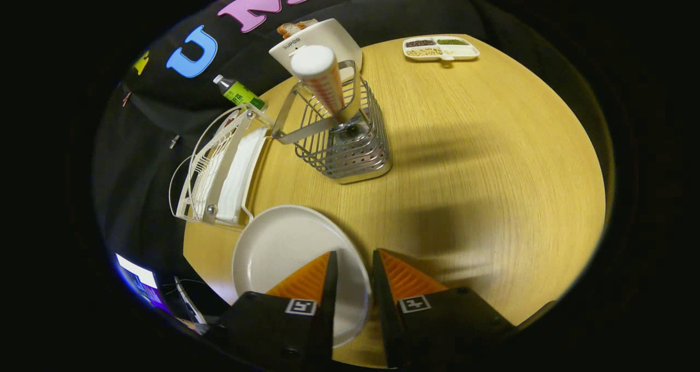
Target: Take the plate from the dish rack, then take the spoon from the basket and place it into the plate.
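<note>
The white plate (284, 251) lies flat on the wooden table (492, 169), at its near left edge, with its right rim running between my fingers. One finger sits over the plate's face and the other over bare wood just right of the rim; I cannot tell whether either presses on it. My gripper (353, 260) stands narrowly parted, the gap between the tips slim.

Beyond the fingers, toward the middle of the table, a wire basket (342, 137) stands upright. The spoon (322, 79) leans inside it, its thick pale handle rising above the rim toward me and its lower end down among the wires.

Left of the basket and just behind the plate, the white dish rack (219, 169) sits at the table's left edge, its hoops tilted outward. A plastic bottle (238, 92) with a green label lies behind the rack. Farther back, a white container (322, 41) stands behind the basket with what looks like bread in it. At the far right, well apart, a divided tray (441, 48) holds beans and grains.
</note>
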Demonstrator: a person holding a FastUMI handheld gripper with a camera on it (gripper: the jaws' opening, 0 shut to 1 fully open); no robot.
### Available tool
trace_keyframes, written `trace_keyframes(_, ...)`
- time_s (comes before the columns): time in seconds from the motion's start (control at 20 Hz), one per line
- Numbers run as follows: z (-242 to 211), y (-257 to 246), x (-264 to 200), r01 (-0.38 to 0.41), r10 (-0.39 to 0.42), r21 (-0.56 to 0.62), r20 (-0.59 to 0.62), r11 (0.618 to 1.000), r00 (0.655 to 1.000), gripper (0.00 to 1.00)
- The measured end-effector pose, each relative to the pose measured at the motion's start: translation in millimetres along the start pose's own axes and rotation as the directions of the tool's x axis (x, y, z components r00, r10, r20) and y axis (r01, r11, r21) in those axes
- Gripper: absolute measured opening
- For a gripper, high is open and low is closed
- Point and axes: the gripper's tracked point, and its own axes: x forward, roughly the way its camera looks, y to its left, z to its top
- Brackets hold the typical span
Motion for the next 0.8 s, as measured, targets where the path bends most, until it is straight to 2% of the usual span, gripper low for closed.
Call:
trace_keyframes(0.1,15,-8,-6,0.028,-0.025,-0.048,0.076,0.998,0.997,0.91)
trace_keyframes(0.15,25,-13,-11,0.051,-0.042,-0.077,0.124,0.996,0.991,0.99)
trace_keyframes(0.35,67,-9,-38,0.07,-0.021,-0.149,0.312,0.986,0.95,0.98)
trace_keyframes(0.5,89,-1,-48,0.061,0.018,-0.19,0.391,0.98,0.92,0.98)
trace_keyframes(0.6,103,2,-52,0.082,0.034,-0.238,0.444,0.968,0.895,0.98)
trace_keyframes(0.8,125,18,-51,0.084,0.089,-0.313,0.501,0.946,0.861,0.98)
